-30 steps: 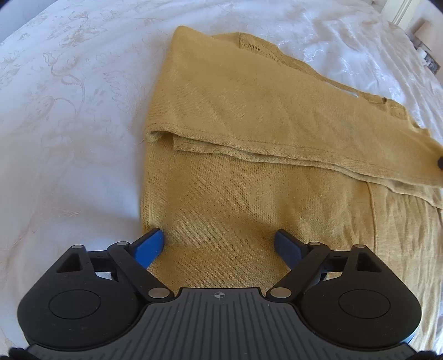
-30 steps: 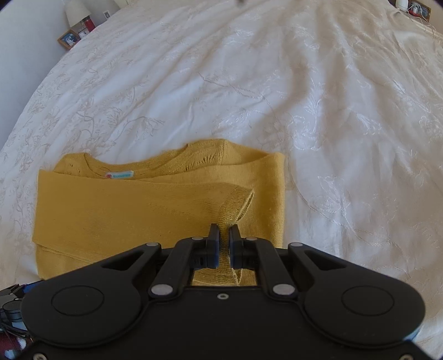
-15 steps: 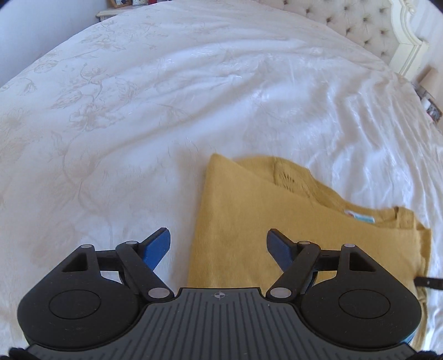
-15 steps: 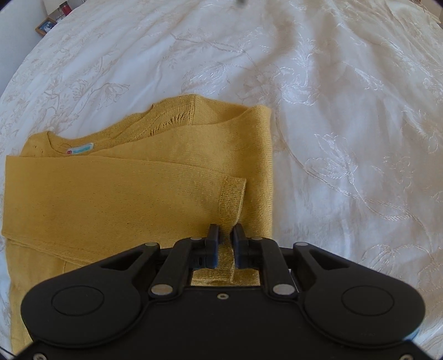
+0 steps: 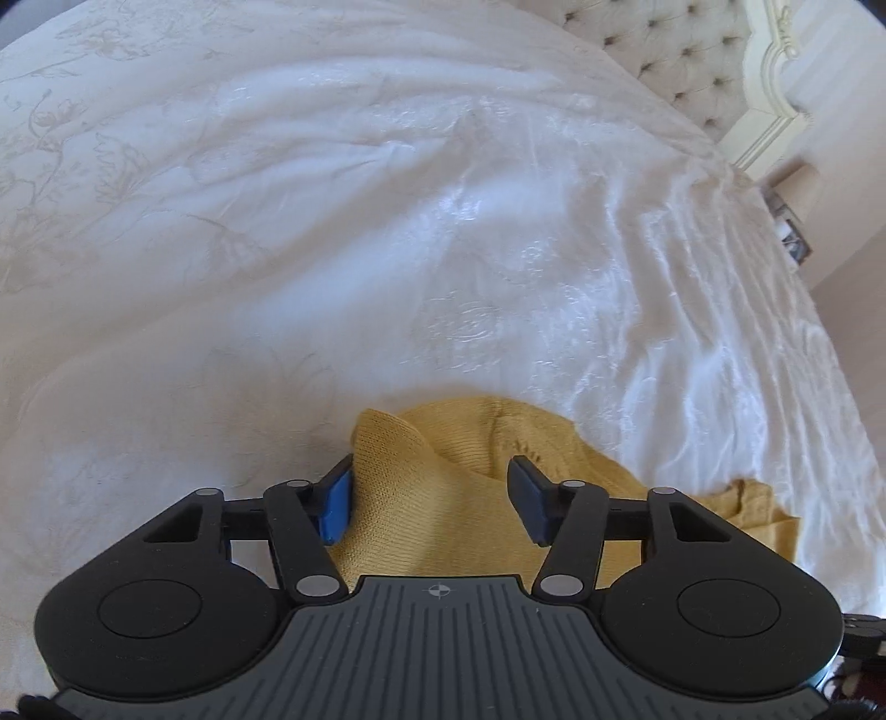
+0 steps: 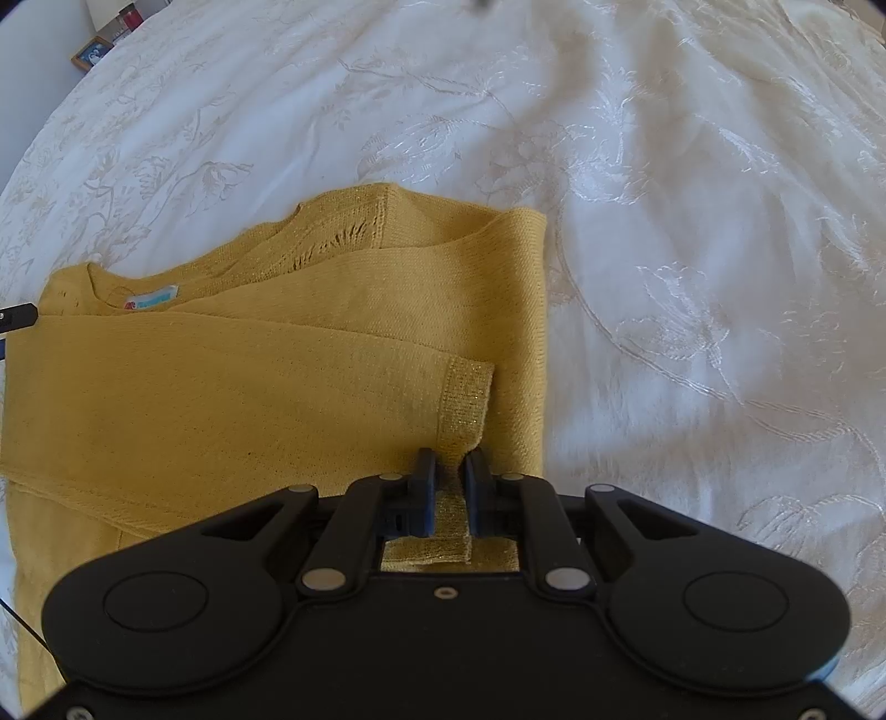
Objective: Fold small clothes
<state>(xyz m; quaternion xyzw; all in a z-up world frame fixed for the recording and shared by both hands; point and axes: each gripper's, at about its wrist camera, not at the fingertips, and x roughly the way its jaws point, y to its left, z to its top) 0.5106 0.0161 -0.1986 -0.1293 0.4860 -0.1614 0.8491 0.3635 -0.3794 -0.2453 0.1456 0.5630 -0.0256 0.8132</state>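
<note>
Between the right tongs [image 6: 447,471], clamped on its cuff, and the wide-open left tongs [image 5: 429,498] straddling a raised corner, the yellow sweater [image 6: 266,376] lies on the bed [image 6: 692,249], and I reckon tugging would undo the fold

A white bedspread [image 5: 387,232] with a pale embroidered flower pattern is covering the bed, lying in soft wrinkles. A cream tufted headboard [image 5: 698,66] with a carved frame is standing at the far end. A small framed picture [image 6: 91,52] is sitting beside the bed, and another framed photo [image 5: 794,246] is resting on the other side.
</note>
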